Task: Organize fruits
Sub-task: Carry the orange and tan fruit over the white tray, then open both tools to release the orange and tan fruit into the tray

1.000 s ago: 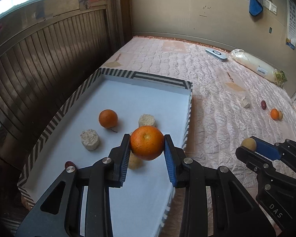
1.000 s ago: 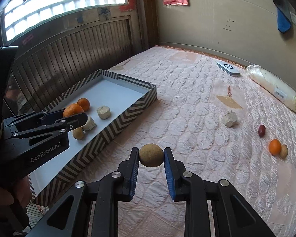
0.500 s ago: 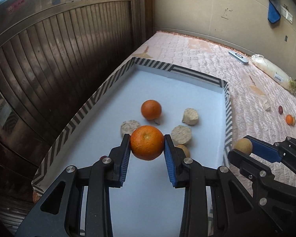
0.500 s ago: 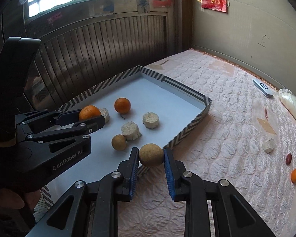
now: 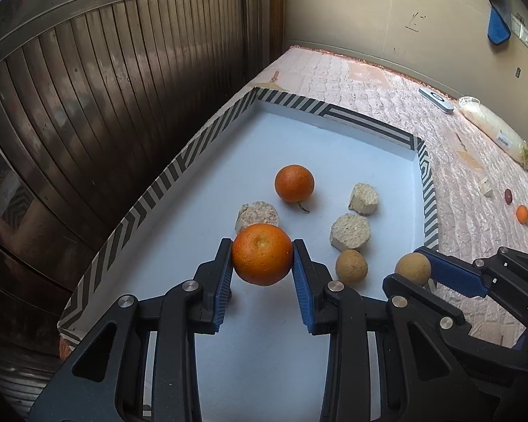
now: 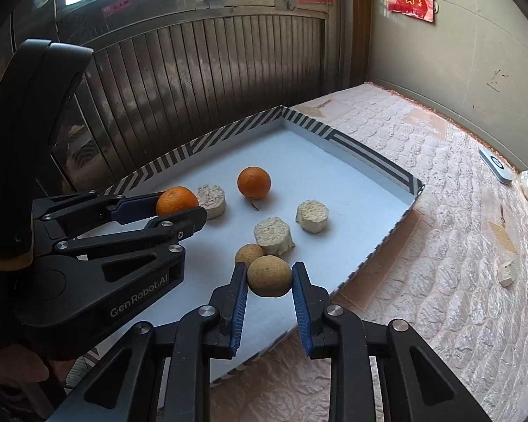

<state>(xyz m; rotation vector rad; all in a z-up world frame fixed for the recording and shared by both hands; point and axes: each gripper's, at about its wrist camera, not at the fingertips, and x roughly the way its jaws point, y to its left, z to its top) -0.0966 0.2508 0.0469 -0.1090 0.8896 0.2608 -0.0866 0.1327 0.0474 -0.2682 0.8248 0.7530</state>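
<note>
1. At the centre of the left wrist view, the left gripper (image 5: 262,258) clamps an orange (image 5: 262,259) between its blue pads, held above the white floor of the tray (image 5: 179,165).
2. At the lower middle of the right wrist view, the right gripper (image 6: 269,279) is closed on a tan round fruit (image 6: 269,280), held over the near part of the tray, close to its right wall.
3. In the middle of the tray lies a second orange (image 5: 294,183), with three pale cut chunks (image 5: 350,231) spread around it and another tan fruit (image 5: 351,267) just beside the nearest chunk.
4. The tray has a black-and-white striped rim and sits on a pink quilted mattress (image 6: 440,211), next to a dark slatted panel (image 5: 105,88) at the left of the frame.
5. At the right edge of the left wrist view, well apart from the tray, a small orange (image 5: 522,213), a dark red fruit (image 5: 508,196) and a pale chunk (image 5: 486,187) lie on the mattress.
</note>
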